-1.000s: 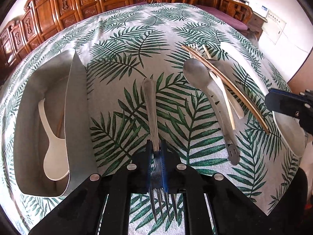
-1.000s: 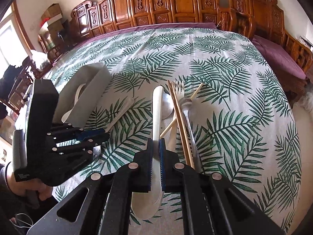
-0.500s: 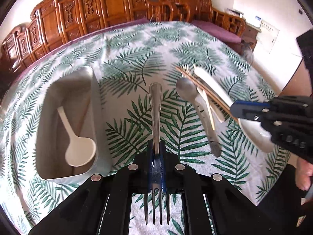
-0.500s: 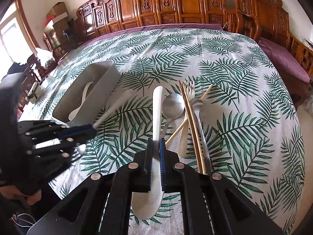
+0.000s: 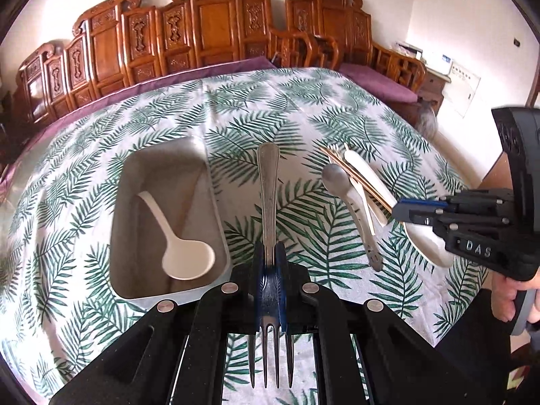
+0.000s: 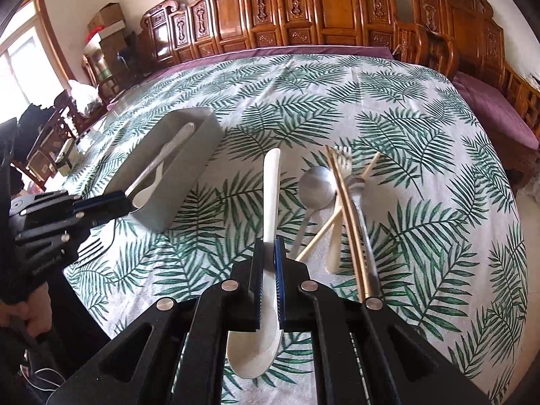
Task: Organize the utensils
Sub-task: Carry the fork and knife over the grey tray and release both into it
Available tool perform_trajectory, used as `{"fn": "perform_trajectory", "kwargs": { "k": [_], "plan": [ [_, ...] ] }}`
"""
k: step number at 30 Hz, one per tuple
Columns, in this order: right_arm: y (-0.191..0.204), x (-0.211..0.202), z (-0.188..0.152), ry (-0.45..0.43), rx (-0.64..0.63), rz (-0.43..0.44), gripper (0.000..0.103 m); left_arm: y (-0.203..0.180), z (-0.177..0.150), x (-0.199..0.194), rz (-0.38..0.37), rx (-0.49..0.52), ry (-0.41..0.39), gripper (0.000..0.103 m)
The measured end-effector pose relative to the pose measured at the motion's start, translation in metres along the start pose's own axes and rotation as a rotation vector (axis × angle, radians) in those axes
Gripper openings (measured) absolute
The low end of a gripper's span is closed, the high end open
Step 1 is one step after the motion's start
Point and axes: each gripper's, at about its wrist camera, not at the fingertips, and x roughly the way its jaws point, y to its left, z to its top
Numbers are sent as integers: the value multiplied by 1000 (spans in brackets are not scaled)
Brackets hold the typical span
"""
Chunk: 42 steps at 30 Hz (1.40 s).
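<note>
Two grippers, two utensils held above the leaf-print tabletop [image 5: 303, 108]. The left gripper [image 5: 270, 270] has its jaws clamped on a metal fork [image 5: 268, 202], gripped at the neck, tines pointing back toward the camera and the handle running forward over the cloth. Just to the left of it sits the grey tray [image 5: 216, 216], toward the near-left part of the tabletop, with one white spoon [image 5: 182, 249] lying inside, bowl toward the near edge; a thin stick also seems to lie in the tray, hard to make out.

Over on the other side, the right gripper [image 6: 268, 263] has its jaws closed on a white plastic spoon [image 6: 271, 195], pinched along the handle, bowl hanging nearest the camera and the handle tip reaching forward. It looks raised off the cloth, though how high I cannot tell.

Right of that spoon, toward the near-right part of the tabletop, lies the loose pile: a metal spoon [image 6: 317, 185], a second fork [image 6: 344, 158], brown chopsticks [image 6: 347, 216] crossing over them, and a pale utensil handle [image 6: 334, 253] underneath. They overlap and touch one another.
</note>
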Motion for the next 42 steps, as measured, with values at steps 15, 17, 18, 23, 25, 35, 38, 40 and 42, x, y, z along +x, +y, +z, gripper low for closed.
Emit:
{"fn": "perform_trajectory", "kwargs": {
  "k": [15,17,18,23,25,35,38,40,42],
  "plan": [
    [54,17,21,8,-35,26,8,67,10,-5,10,-111,-22,6],
    [60,18,29,15,-47,26,8,74,13,-4,9,-121,-15,6],
    [63,19,34,18,-50,26,8,78,16,-3,5,-128,-9,6],
    [77,18,57,37,-57,37,8,93,27,4,3,-143,21,6],
    [83,17,67,40,-66,37,8,100,32,8,3,-148,30,6],
    [99,42,94,76,-94,57,8,128,43,43,-16,-185,89,6],
    [105,53,98,85,-94,73,8,130,43,53,-25,-187,96,6],
    [109,61,100,94,-95,81,8,132,43,58,-30,-190,99,6],
    [112,67,102,101,-100,89,8,133,43,60,-36,-189,97,6]
  ]
}}
